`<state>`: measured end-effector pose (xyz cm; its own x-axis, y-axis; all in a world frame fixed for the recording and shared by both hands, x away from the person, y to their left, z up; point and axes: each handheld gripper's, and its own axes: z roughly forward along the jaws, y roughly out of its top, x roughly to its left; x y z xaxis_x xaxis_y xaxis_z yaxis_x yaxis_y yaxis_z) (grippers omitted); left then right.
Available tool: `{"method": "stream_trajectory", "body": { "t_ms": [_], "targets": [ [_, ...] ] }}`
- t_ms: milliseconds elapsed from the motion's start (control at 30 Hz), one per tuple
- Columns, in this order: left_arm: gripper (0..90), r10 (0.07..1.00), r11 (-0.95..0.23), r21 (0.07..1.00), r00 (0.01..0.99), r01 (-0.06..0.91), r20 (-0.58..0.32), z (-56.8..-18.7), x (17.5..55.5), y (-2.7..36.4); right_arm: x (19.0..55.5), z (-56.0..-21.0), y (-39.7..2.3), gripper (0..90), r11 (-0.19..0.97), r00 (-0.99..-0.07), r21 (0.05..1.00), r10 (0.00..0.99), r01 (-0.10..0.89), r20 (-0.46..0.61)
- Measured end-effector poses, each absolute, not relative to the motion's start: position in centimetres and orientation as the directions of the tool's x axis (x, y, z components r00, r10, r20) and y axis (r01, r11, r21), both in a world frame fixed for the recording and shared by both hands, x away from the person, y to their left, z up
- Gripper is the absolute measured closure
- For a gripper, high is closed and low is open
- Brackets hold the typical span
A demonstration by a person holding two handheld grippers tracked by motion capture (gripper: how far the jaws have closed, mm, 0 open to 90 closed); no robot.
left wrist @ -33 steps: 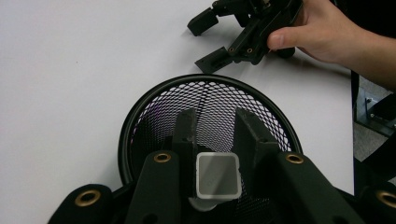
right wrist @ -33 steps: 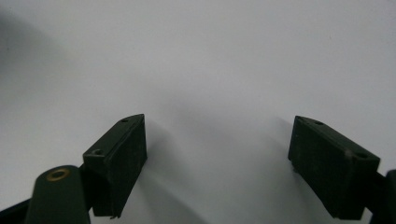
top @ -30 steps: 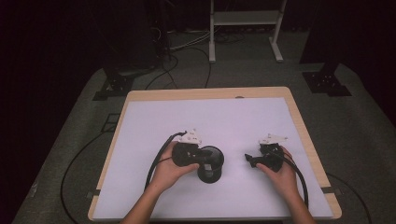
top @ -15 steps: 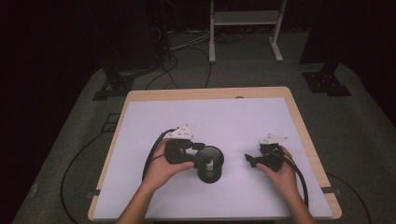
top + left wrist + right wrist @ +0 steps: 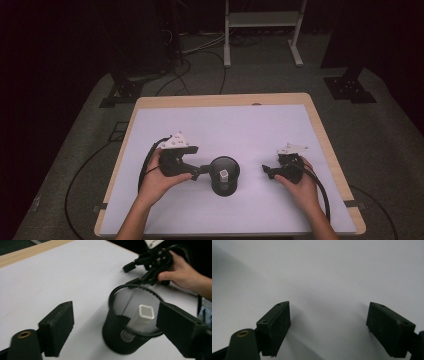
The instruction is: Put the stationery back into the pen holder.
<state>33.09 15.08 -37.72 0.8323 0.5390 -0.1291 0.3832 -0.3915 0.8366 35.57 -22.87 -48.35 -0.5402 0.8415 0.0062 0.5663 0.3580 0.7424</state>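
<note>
A black mesh cup (image 5: 223,184) (image 5: 130,340) stands on the white table top (image 5: 225,125), near its front middle. A white square-ended stick (image 5: 224,174) (image 5: 143,317) leans inside it. My left gripper (image 5: 202,171) (image 5: 117,326) lies just left of the cup, pointing at it. Its jaws have just been opening and stand wide apart, with the pads on nothing. The cup sits just beyond its tips. My right gripper (image 5: 266,170) (image 5: 328,327) rests to the right of the cup, open, with bare table between its jaws. The other hand's gripper (image 5: 152,263) shows beyond the cup in the left gripper view.
The table has a wooden rim (image 5: 220,100). Cables (image 5: 147,165) trail from both grippers. Dark floor with stands (image 5: 262,30) and cables lies behind the table.
My left gripper has drawn back to the left from over the cup, and its jaws have opened. The white stick now shows inside the cup. The right hand has kept still.
</note>
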Motion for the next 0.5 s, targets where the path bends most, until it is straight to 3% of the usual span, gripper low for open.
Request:
{"method": "stream_trajectory", "body": {
  "t_ms": [500],
  "targets": [
    [9.7, 0.632, -0.406, 0.798, 0.768, 0.446, -0.108, -40.5, 32.1, 20.1, 35.6, -48.4, -22.9, 18.1, 0.357, -0.540, 0.742, 0.841, 0.567, 0.008]
  ]
}}
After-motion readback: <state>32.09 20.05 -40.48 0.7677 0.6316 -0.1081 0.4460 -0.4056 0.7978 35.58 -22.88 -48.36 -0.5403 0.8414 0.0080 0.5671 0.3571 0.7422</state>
